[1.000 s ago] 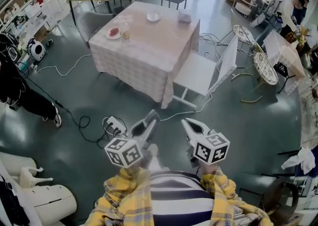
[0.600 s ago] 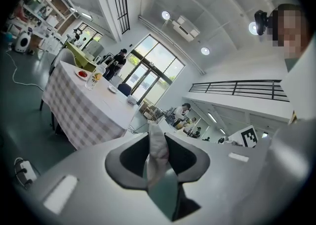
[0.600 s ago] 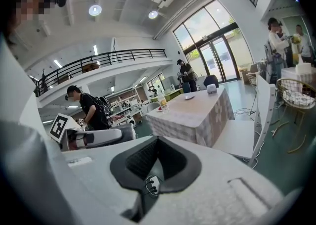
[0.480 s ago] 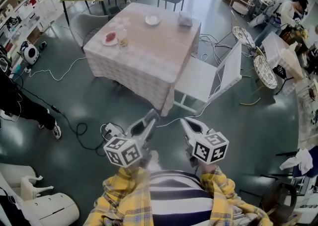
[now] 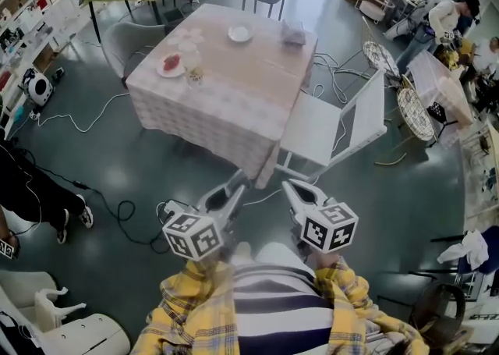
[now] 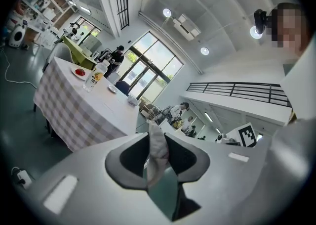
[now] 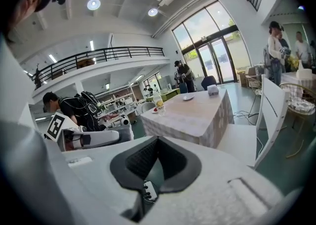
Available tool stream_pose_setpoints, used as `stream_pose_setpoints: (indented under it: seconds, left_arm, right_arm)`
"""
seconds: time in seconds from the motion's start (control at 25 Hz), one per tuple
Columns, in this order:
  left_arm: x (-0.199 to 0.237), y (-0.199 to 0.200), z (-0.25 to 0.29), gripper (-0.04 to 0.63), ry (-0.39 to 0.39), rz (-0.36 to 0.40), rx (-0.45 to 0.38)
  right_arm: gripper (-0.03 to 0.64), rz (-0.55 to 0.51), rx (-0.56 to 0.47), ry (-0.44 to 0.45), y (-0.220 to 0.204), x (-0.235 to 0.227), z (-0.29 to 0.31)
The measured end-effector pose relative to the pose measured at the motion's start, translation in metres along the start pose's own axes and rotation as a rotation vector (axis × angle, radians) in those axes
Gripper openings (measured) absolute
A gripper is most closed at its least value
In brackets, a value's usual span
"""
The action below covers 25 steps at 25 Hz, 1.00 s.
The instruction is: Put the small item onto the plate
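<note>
My left gripper (image 5: 237, 182) (image 6: 157, 142) is shut on a small white crumpled item (image 6: 158, 154), which stands up between its pads. My right gripper (image 5: 289, 187) (image 7: 156, 142) is shut with nothing in it. Both are held in front of my chest, well short of the checked-cloth table (image 5: 234, 104). On that table, a white plate (image 5: 170, 65) (image 6: 79, 72) holding something red lies at the left edge, with a bottle (image 5: 192, 74) (image 7: 158, 104) beside it. A second small plate (image 5: 238, 33) (image 7: 188, 97) lies at the far side.
A tissue box (image 5: 294, 31) sits at the table's far right corner. A white chair (image 5: 335, 123) stands against its right side. Cables and a power strip (image 5: 173, 209) lie on the floor near my left gripper. A person's leg (image 5: 31, 193) is at the left, wire chairs (image 5: 417, 108) at the right.
The table and chair have slid closer and lower in the head view as I moved toward them. Both grippers keep the same pose and grip.
</note>
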State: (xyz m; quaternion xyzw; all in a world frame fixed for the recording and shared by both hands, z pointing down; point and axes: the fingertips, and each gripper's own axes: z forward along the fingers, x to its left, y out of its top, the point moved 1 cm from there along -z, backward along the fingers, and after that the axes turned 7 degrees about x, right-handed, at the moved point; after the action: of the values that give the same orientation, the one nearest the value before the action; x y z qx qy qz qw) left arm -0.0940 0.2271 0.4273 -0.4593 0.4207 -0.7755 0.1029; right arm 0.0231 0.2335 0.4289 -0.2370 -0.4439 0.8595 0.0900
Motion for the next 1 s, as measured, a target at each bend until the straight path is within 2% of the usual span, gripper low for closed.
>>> stream_pose_setpoints:
  seconds: [0.4,1.0]
  left_arm:
    - [0.015,0.02,0.024,0.089,-0.046,-0.013,0.008]
    - [0.049,0.051,0.069,0.089,0.001,0.007,0.009]
  right_arm:
    - [-0.002,-0.018,0.004,-0.079,0.026,-0.019,0.012]
    - [-0.002,-0.056,0.005,-0.067,0.062,-0.054,0.067]
